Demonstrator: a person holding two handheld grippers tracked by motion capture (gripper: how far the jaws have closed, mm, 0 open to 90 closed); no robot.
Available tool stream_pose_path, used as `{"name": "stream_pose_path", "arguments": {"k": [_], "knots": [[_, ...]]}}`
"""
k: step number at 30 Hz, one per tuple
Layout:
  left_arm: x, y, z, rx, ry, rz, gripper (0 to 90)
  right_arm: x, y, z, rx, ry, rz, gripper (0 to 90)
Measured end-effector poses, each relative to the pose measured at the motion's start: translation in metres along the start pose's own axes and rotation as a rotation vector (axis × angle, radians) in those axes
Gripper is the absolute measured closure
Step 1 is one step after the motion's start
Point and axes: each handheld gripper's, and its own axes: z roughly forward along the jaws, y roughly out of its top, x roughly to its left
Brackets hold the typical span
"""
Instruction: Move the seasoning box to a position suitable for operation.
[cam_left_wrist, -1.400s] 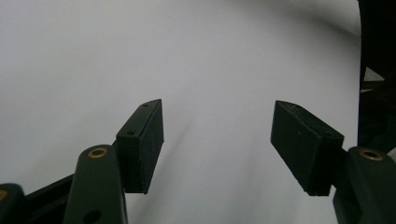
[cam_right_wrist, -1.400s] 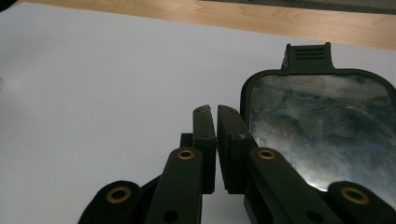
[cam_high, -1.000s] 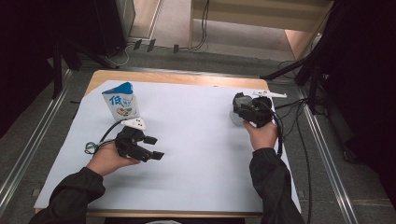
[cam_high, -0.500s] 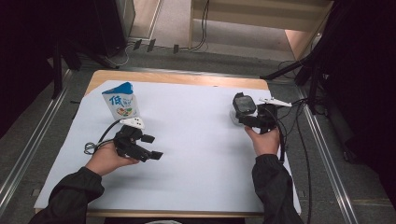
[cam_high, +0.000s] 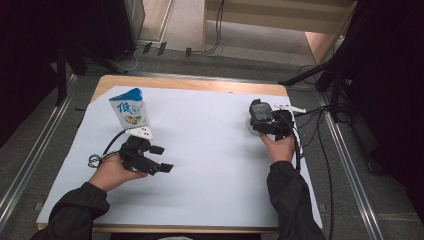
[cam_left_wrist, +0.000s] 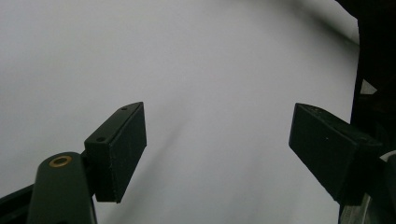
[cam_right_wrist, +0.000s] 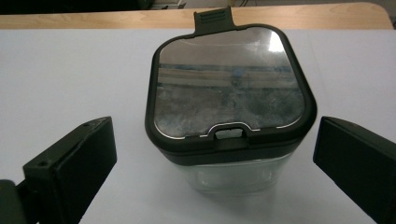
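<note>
Compared with a second ago, the right gripper (cam_right_wrist: 215, 154) is lower and its jaws, just opened wide, stand on both sides of the clear jar (cam_right_wrist: 231, 116) at the far right without pressing it, so it seems released, while the left gripper (cam_left_wrist: 217, 149) rests open and empty near the milk carton (cam_high: 129, 108).

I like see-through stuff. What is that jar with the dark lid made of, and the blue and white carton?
The jar looks like clear glossy plastic or glass: the white sheet shows through. Its lid looks like dark plastic with a shiny reflecting panel. The carton looks like printed coated paperboard, folded on top.
</note>
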Motion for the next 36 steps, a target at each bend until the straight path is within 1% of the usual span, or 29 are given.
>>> {"name": "stream_pose_path", "arguments": {"k": [2,3,6,8,9,10,11,12,13,14,16,17,18,20,21,24,27,28,32,34,35,36], "knots": [[0.000,-0.001,-0.001,-0.002,0.002,0.000,20.1,0.000,0.000,0.003,0.003,0.004,0.001,0.0],[-0.001,-0.002,-0.002,-0.005,0.007,0.000,20.0,-0.001,0.000,0.008,0.014,-0.005,-0.006,0.0],[-0.002,-0.004,-0.004,-0.008,0.012,-0.002,20.1,-0.003,0.000,0.011,0.009,-0.003,-0.007,0.0],[-0.002,-0.007,-0.006,-0.010,0.017,-0.020,20.1,-0.005,0.001,0.018,0.010,-0.009,-0.020,0.1],[-0.002,-0.007,-0.006,-0.010,0.017,-0.020,20.1,-0.005,0.002,0.020,0.007,-0.012,-0.022,0.6],[-0.002,-0.008,-0.006,-0.012,0.023,-0.025,20.1,-0.005,0.002,0.020,0.007,-0.012,-0.022,0.6],[-0.002,-0.009,-0.008,-0.014,0.029,-0.028,20.2,-0.005,0.002,0.025,0.009,-0.009,-0.019,0.6],[-0.002,-0.009,-0.008,-0.014,0.029,-0.028,20.3,-0.005,0.002,0.025,0.009,-0.009,-0.019,0.6],[-0.003,-0.010,-0.008,-0.018,0.031,-0.027,20.5,-0.004,0.002,0.029,0.017,-0.001,-0.018,1.2],[-0.003,-0.011,-0.009,-0.011,0.033,-0.026,20.7,-0.004,0.001,0.031,0.021,0.001,-0.012,1.5],[-0.004,-0.013,-0.011,-0.013,0.038,-0.026,20.9,-0.003,0.001,0.033,0.019,0.001,-0.012,1.7],[-0.003,-0.015,-0.013,-0.014,0.046,-0.032,20.9,-0.004,0.002,0.036,0.017,-0.007,-0.014,2.9],[-0.003,-0.015,-0.013,-0.014,0.046,-0.032,21.0,-0.004,0.002,0.036,0.017,-0.007,-0.014,2.9],[-0.003,-0.017,-0.015,-0.021,0.052,-0.043,21.0,-0.004,0.003,0.037,0.016,-0.006,0.001,4.1],[-0.003,-0.019,-0.017,-0.025,0.054,-0.046,21.0,-0.005,0.004,0.038,0.014,-0.006,0.007,6.1],[-0.003,-0.022,-0.020,-0.033,0.063,-0.057,21.1,-0.007,0.004,0.039,0.007,-0.004,-0.001,9.5],[-0.002,-0.024,-0.022,-0.035,0.068,-0.060,21.4,-0.008,0.004,0.040,0.012,0.000,0.003,9.5],[-0.002,-0.025,-0.024,-0.036,0.072,-0.062,21.4,-0.008,0.005,0.040,0.011,-0.005,-0.009,10.0],[-0.001,-0.027,-0.025,-0.041,0.074,-0.069,21.5,-0.007,0.005,0.041,0.012,-0.012,-0.016,10.8],[-0.001,-0.026,-0.024,-0.038,0.075,-0.067,21.7,-0.005,0.005,0.041,0.009,-0.031,-0.036,12.7],[-0.001,-0.026,-0.024,-0.038,0.075,-0.067,21.9,-0.005,0.005,0.041,0.009,-0.031,-0.036,12.7],[-0.002,-0.026,-0.024,-0.037,0.081,-0.064,21.9,-0.004,0.005,0.041,0.007,-0.036,-0.051,13.4]]}}
